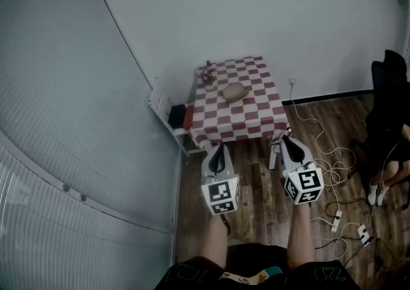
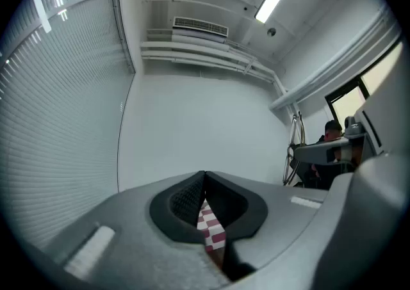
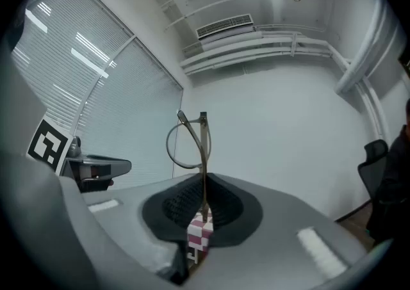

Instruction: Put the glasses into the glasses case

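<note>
The tan oval glasses case [image 1: 236, 91] lies on a small table with a red-and-white checked cloth [image 1: 256, 119], well ahead of both grippers. My right gripper [image 1: 286, 139] is shut on thin wire-framed glasses [image 3: 203, 145]. They stick up from between the closed jaws [image 3: 204, 183], with one round lens rim curving to the left. In the head view the glasses are too small to make out. My left gripper [image 1: 220, 146] hangs beside the right one, short of the table's near edge. Its jaws [image 2: 204, 177] meet at the tips with nothing in them. The checked cloth shows through the gap behind both pairs of jaws.
A small reddish object [image 1: 207, 77] stands at the table's far left corner. A low white shelf [image 1: 168, 116] holding dark and red items sits left of the table. Cables and power strips [image 1: 336, 219] lie on the wooden floor at right, near a black chair [image 1: 389, 90]. Blinds cover the left wall.
</note>
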The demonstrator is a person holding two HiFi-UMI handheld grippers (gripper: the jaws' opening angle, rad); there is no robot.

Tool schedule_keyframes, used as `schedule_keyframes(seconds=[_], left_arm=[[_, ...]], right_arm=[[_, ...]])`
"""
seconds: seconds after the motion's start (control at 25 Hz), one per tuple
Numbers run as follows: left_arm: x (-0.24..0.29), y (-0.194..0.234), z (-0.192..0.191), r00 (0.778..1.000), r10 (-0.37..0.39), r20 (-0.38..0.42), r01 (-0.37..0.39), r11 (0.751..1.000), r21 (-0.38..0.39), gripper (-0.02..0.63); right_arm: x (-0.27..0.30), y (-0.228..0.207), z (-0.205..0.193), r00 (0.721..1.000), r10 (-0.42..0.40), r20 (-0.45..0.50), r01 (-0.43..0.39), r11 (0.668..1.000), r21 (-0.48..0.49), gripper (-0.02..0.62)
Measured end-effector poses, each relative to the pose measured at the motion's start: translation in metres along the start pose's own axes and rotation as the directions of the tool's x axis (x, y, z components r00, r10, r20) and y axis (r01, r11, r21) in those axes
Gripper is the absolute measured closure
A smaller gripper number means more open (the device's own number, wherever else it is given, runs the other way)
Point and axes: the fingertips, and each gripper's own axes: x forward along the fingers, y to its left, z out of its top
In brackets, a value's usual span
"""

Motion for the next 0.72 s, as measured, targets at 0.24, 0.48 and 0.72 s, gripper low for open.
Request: schedule_keyframes(seconds=[0.24,0.48,0.72], left_arm=[[-0.002,0.002,-0.001,1.0,0.016,-0.007,-0.016,0.999,0.039,0.6],[-0.001,-0.009,0.001,0.999,-0.051,0.001,0.051,0.997,-0.059,0.598],[0.003,-0.011,0.001,0.999,-0.037,-0.01,0.036,0.999,-0.025,0.598]], right_arm=[[-0.003,0.002,0.005,1.0,-0.01,0.003,0.01,0.999,-0.039,0.578],[-0.004,-0.004,0.005,1.0,-0.023,0.004,0.023,0.999,-0.027,0.578],[-0.003,-0.005,0.009,1.0,-0.019,0.007,0.019,0.999,-0.037,0.578]])
